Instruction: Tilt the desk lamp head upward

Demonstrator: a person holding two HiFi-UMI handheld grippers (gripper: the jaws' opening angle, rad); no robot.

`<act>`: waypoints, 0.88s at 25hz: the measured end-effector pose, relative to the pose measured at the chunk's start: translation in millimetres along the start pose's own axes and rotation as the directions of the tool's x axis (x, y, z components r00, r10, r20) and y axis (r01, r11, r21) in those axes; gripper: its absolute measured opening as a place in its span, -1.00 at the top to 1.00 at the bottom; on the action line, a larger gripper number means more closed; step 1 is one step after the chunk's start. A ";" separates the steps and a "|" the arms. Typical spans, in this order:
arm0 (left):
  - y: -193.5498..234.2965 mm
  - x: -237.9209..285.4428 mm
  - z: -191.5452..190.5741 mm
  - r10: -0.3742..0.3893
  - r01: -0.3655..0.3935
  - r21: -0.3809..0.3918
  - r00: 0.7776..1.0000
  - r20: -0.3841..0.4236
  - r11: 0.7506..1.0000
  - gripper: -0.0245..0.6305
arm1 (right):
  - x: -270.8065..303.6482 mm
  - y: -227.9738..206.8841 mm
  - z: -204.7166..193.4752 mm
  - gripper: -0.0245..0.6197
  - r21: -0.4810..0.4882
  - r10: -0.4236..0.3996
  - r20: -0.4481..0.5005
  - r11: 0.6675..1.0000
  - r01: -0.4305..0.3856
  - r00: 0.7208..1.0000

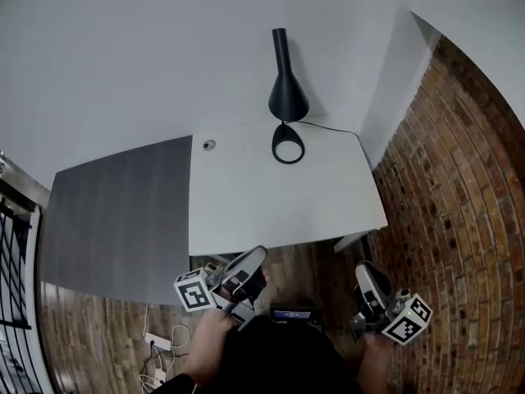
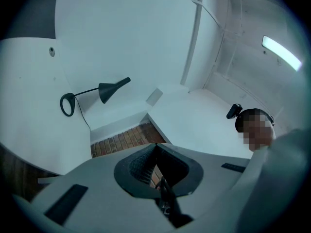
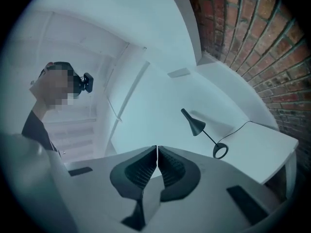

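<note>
A black desk lamp [image 1: 288, 97] stands at the far edge of a white tabletop [image 1: 271, 212], by the wall. Below the near edge, the left tongs [image 1: 254, 268] and right tongs [image 1: 367, 276] are both closed and empty, well apart from the lamp

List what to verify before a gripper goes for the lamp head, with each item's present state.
1. Nothing touches or blocks the lamp head: ok.
2. The ring base lies flat on the desk: ok.
3. The left gripper is open to grasp: not ok, jaws together, nothing held.
4. The right gripper is open to grasp: not ok, jaws together, nothing held.
5. Grippers near the lamp: not ok, both sit off the desk's near edge, the lamp at its far edge.
6. The cord has slack: cannot tell.
</note>
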State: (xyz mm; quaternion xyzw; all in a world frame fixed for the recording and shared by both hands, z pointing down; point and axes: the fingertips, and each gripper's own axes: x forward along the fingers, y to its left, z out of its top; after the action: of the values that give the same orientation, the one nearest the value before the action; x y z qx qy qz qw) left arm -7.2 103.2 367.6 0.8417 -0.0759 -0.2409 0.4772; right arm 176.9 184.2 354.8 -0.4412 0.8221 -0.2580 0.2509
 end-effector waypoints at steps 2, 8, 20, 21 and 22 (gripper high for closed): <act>1.5 11.0 -6.1 0.021 -0.022 0.013 1.000 0.014 1.000 0.88 | -3.9 -13.1 9.6 0.88 0.020 0.022 -0.007 1.000 -0.022 1.000; 2.7 31.1 -22.1 0.068 -0.069 0.032 0.997 0.035 0.997 0.88 | -13.6 -45.7 24.0 0.88 0.068 0.064 -0.034 0.996 -0.062 0.997; 12.5 69.7 -29.3 0.070 -0.070 0.032 0.998 0.006 0.997 0.88 | -29.4 -66.8 41.3 0.88 0.093 0.057 0.009 0.994 -0.058 0.998; 14.8 72.4 -28.8 0.064 -0.064 0.024 0.998 0.003 0.998 0.88 | -29.8 -69.8 42.5 0.88 0.093 0.049 0.011 0.994 -0.050 0.999; 18.2 74.5 -27.5 0.060 -0.060 0.012 0.998 0.002 0.998 0.88 | -29.1 -73.0 43.8 0.88 0.091 0.040 0.014 0.995 -0.041 0.999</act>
State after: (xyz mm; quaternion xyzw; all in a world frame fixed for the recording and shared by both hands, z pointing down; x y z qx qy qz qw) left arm 72.8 87.9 369.9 0.8417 -0.1028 -0.2265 0.4793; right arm 262.5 165.3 374.9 -0.4140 0.8167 -0.2877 0.2810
